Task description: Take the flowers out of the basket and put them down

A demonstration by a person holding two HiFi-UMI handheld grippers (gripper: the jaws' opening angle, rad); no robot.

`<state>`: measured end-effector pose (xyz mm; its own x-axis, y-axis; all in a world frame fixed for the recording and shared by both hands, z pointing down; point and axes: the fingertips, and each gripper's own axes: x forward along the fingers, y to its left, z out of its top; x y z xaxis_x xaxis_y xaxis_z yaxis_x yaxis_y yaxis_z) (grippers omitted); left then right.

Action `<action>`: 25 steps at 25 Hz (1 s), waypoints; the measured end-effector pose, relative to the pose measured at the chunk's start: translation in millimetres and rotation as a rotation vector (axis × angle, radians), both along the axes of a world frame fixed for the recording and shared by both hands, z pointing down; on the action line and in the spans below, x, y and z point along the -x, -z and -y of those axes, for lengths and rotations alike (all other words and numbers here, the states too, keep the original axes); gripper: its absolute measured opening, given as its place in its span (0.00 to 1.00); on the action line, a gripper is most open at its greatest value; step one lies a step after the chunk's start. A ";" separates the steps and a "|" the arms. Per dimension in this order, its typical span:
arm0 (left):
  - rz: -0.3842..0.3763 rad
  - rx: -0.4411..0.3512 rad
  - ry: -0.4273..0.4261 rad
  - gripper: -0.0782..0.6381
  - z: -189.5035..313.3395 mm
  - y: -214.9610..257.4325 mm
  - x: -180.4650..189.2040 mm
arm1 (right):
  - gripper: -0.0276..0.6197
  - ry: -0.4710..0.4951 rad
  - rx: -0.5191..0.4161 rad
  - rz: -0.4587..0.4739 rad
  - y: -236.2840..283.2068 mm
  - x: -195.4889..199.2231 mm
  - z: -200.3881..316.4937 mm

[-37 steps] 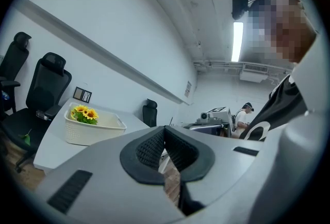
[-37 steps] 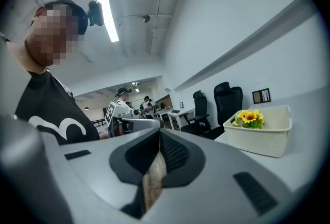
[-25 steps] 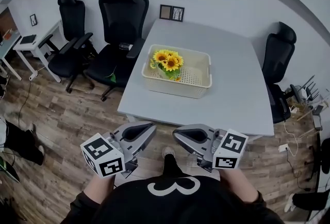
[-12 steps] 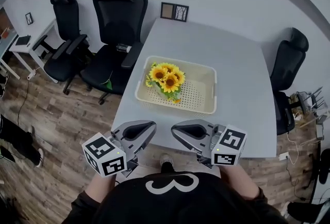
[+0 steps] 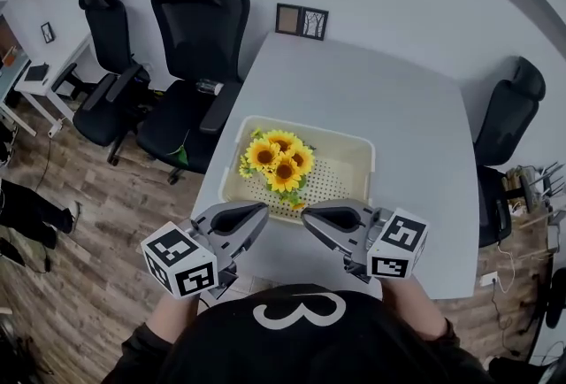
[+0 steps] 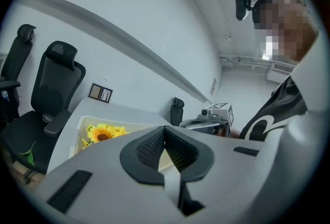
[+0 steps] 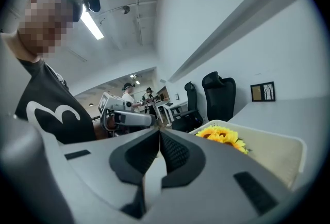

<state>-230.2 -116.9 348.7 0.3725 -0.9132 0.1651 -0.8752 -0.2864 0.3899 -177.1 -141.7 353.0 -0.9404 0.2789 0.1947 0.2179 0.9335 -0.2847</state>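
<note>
The flowers (image 5: 279, 163) lie in the basket (image 5: 358, 146) just ahead, slightly nearer the left hand-held gripper (image 5: 262, 211) than the right hand-held gripper (image 5: 307, 215); both are closed and empty.

We find the basket (image 5: 364, 163) on the table (image 5: 398, 108), toward its near left corner, with the flowers (image 5: 279, 163) in the basket's left half. The left gripper (image 5: 258, 212) and right gripper (image 5: 311, 216) lie side by side just before the basket's near wall. A tall chair (image 5: 199, 37) stands at the table's left side, a second chair (image 5: 102, 19) left of that, a third chair (image 5: 513, 108) at the table's right, and a picture frame (image 5: 301, 20) at its far edge.
</note>
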 end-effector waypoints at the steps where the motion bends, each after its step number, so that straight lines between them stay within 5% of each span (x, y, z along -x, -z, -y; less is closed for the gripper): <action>1: 0.002 0.001 -0.001 0.13 3.9 0.4 1.7 | 0.06 -0.003 -0.002 -0.006 -2.1 1.5 4.9; 14: -0.048 0.077 -0.039 0.13 17.5 -22.2 36.3 | 0.06 -0.093 -0.011 -0.128 -37.4 12.8 35.0; 25: -0.094 0.097 -0.095 0.13 23.6 -45.9 69.8 | 0.10 -0.188 -0.082 -0.342 -88.3 32.0 55.3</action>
<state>-299.9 -140.5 394.6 0.4745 -0.8546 0.2110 -0.8041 -0.3233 0.4989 -209.1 -197.0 441.2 -0.8504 0.0786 0.5203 -0.0532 0.9709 -0.2337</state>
